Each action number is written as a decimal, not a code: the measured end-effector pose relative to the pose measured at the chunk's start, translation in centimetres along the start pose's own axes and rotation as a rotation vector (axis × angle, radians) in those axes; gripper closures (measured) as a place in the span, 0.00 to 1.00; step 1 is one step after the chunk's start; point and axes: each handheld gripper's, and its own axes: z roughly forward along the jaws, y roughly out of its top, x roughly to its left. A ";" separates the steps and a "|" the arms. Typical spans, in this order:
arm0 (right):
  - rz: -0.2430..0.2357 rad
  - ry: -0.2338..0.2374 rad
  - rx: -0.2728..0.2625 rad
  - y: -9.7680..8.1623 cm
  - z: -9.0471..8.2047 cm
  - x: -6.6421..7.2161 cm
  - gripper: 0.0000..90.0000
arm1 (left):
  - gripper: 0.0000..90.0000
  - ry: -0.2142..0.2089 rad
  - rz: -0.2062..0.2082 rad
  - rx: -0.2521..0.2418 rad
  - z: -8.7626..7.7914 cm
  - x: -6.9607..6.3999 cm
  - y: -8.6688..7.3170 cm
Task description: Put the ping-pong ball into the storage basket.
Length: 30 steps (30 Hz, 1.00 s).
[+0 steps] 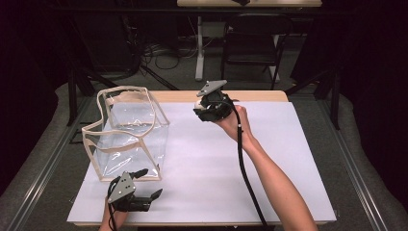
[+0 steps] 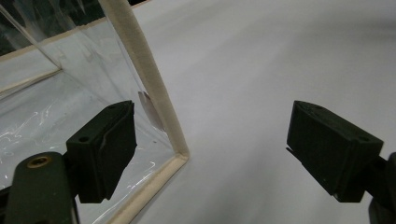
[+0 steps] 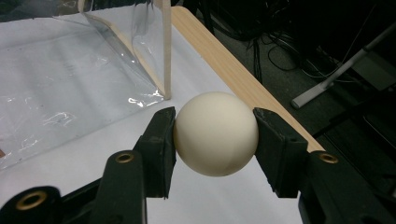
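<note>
Nearest, the left gripper (image 1: 147,183) rested low at the table's (image 1: 288,192) front edge, jaws spread wide and empty, one jaw just beside the near corner of the clear bag (image 1: 127,139) — a cream-edged, open-topped pouch standing upright. Farther back, the right gripper (image 3: 215,135) was raised, clamped on a cream ball (image 3: 215,133) near the wooden far edge.

Bag (image 1: 127,134) left on table (image 1: 288,159); ball (image 3: 215,133) right of bag

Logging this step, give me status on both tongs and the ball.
Right tongs shut on cream ball, lifted. Left tongs open beside clear bag. Nothing between them.
</note>
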 end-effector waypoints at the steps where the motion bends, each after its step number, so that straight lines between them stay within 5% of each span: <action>1: -0.001 0.000 0.002 0.1 0.1 0.1 0.56 | 0.18 0.000 -0.002 0.001 0.0 0.0 0.0; 30: -0.034 0.011 -0.010 2.1 0.7 1.0 0.57 | 0.18 -0.003 0.000 -0.001 0.0 0.0 0.0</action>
